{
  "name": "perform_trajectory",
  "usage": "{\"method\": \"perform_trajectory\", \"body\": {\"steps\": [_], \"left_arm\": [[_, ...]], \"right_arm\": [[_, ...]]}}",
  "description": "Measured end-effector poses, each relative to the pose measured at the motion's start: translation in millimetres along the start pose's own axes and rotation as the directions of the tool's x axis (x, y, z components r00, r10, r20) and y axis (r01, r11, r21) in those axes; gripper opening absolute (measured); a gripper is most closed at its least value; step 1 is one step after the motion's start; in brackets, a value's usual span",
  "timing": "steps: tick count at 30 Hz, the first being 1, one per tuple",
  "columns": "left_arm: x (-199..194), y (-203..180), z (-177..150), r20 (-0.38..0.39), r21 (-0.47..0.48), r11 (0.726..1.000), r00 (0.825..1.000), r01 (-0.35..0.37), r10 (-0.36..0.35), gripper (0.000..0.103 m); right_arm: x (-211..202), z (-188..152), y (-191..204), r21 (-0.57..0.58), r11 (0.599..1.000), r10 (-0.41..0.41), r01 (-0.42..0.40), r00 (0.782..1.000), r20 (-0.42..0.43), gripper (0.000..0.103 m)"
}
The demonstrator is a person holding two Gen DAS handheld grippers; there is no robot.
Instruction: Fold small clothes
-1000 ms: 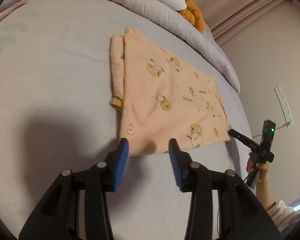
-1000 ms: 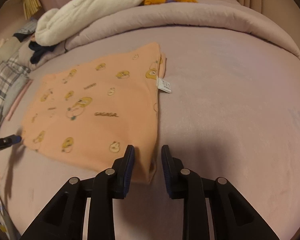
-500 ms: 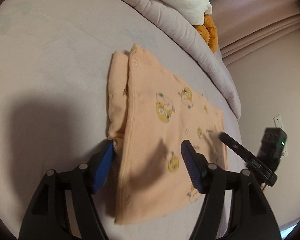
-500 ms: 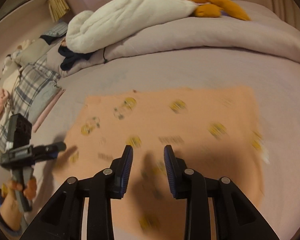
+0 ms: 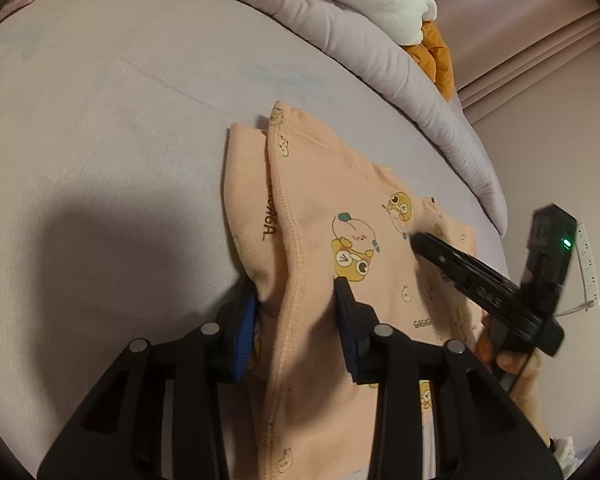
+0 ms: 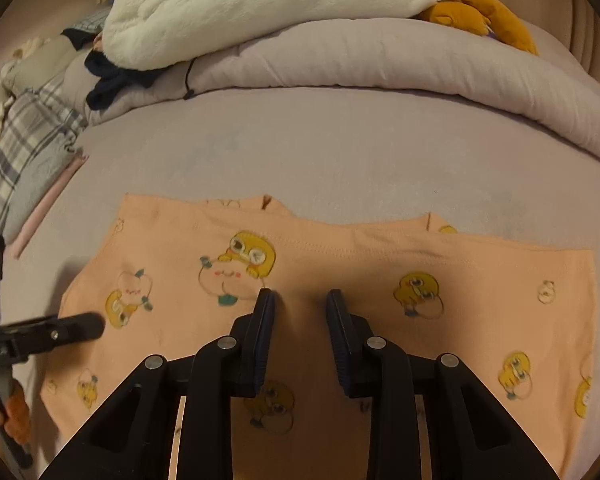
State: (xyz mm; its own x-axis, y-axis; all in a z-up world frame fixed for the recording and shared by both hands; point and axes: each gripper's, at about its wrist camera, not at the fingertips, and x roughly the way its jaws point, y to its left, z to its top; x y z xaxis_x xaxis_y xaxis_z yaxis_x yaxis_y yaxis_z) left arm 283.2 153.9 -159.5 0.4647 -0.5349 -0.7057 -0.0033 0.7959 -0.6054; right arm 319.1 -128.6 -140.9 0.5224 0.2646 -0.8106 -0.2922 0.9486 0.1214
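A peach garment (image 5: pixel 340 184) printed with yellow cartoon ducks lies folded flat on the lilac bed sheet (image 5: pixel 120 140). My left gripper (image 5: pixel 296 312) is at its left folded edge; the jaws are closing and a raised ridge of the cloth is bunched between the blue pads (image 5: pixel 246 328). In the right wrist view the same garment (image 6: pixel 380 248) spreads wide, and my right gripper (image 6: pixel 300 300) hovers low over its middle with a narrow gap and nothing pinched. Each gripper also shows in the other's view: the right gripper (image 5: pixel 424 240), held by a hand, and the left gripper (image 6: pixel 88 324).
A rolled lilac duvet (image 6: pixel 380 64) runs along the far side, with a white plush (image 6: pixel 240 4) and an orange toy (image 6: pixel 472 4) on it. Plaid clothes (image 6: pixel 28 136) are stacked at the left. A wall socket strip (image 5: pixel 588 264) is beyond the bed's right edge.
Both grippers moved in over the garment. The left jaws widened, then closed around the folded left edge. The right gripper went from the garment's corner to its middle.
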Motion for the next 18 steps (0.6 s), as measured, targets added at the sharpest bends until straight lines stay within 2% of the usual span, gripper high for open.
{"method": "perform_trajectory", "body": {"steps": [7, 9, 13, 16, 18], "left_arm": [[0.2, -2.9, 0.7, -0.001, 0.020, 1.000, 1.000, -0.023, 0.023, 0.036], [0.5, -3.4, 0.7, 0.000, 0.025, 0.999, 1.000, -0.028, 0.028, 0.036], [1.2, -6.1, 0.5, 0.002, 0.039, 0.998, 0.999, -0.047, 0.047, 0.036], [0.9, -9.1, 0.0, 0.006, 0.050, 0.996, 0.998, -0.069, 0.069, 0.036], [-0.1, -11.7, -0.8, 0.010, 0.050, 0.995, 0.996, -0.084, 0.084, 0.035]], "right_arm": [[-55.7, -41.7, 18.2, -0.112, 0.992, 0.067, -0.064, 0.998, 0.022, 0.030], [-56.9, -51.6, 22.3, -0.133, 0.988, 0.075, -0.074, 0.997, 0.004, 0.030], [-51.8, -77.8, 27.0, -0.169, 0.984, 0.041, -0.050, 0.998, -0.053, 0.030], [-56.3, -90.0, 30.3, -0.188, 0.981, 0.027, -0.037, 0.998, -0.058, 0.030], [-59.5, -94.5, 30.3, -0.179, 0.982, 0.042, -0.057, 0.996, -0.082, 0.030]]}}
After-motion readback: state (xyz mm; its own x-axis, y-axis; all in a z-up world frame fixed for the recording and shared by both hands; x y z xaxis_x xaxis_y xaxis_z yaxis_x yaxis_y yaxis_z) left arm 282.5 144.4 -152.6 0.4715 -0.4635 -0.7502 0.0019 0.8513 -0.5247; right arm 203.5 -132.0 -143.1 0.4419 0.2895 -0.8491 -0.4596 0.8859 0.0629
